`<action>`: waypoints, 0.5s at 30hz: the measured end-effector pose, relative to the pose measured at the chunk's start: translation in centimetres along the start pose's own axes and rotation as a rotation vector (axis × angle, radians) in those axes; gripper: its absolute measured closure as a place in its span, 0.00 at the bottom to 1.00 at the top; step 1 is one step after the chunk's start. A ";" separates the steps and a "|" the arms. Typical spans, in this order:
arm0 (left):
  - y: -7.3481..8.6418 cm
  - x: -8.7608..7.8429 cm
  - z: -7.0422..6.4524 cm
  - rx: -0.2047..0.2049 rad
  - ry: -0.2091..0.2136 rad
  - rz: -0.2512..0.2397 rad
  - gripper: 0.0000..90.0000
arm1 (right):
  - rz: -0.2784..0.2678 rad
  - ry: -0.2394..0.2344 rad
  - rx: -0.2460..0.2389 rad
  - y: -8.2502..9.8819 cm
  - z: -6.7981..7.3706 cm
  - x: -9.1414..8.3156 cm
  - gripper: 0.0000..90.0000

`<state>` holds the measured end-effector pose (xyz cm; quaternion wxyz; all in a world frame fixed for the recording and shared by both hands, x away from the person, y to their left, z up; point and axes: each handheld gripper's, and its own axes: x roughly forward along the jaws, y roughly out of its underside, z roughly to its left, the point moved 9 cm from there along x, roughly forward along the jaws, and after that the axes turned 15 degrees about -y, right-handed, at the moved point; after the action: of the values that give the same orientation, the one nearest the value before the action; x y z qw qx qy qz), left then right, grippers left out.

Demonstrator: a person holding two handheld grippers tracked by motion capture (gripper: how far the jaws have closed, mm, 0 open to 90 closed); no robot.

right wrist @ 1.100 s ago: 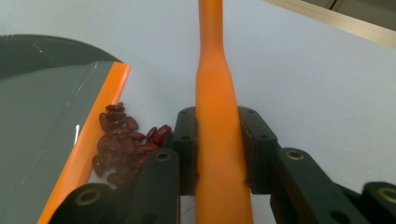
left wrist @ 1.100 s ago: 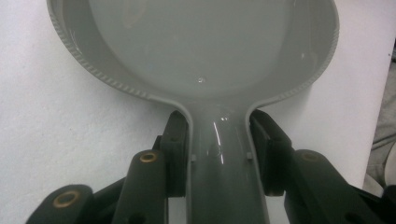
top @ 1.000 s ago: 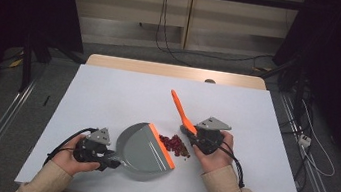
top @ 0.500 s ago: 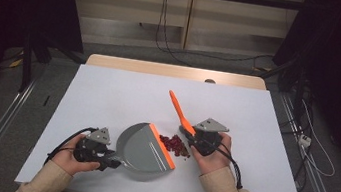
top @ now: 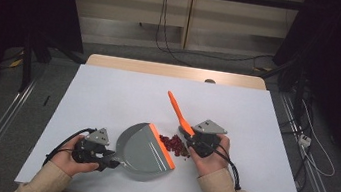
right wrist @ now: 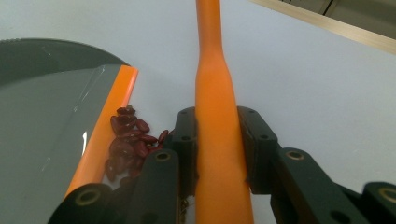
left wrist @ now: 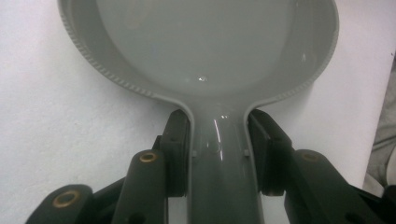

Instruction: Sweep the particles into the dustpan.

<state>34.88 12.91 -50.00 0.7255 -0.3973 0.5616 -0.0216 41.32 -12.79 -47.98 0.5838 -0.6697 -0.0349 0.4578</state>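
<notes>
Red beans [top: 174, 145] beside dustpan [top: 144, 145] lip, under right tool [top: 191, 140]

no text, label, brand, number or sign can be read on anything here

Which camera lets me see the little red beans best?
The right gripper view: the beans are close up, piled against the dustpan's orange lip. The high view shows them as a small dark patch between dustpan and brush. The left gripper view looks at the grey dustpan instead.
</notes>
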 end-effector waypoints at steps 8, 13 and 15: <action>-0.1 0.0 -0.5 0.018 0.016 0.023 0.70 | -0.011 -0.011 0.011 -0.1 0.6 0.2 0.79; -0.4 0.1 -0.9 0.016 0.027 0.025 0.70 | -0.018 -0.020 0.012 -0.2 1.1 0.4 0.79; -0.5 0.2 -1.0 0.015 0.028 0.027 0.70 | -0.019 -0.025 0.014 -0.3 1.3 0.5 0.79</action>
<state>34.37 11.93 -49.87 0.7208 -0.3838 0.5768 -0.0214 40.88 -11.39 -47.95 0.5923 -0.6595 -0.0454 0.4607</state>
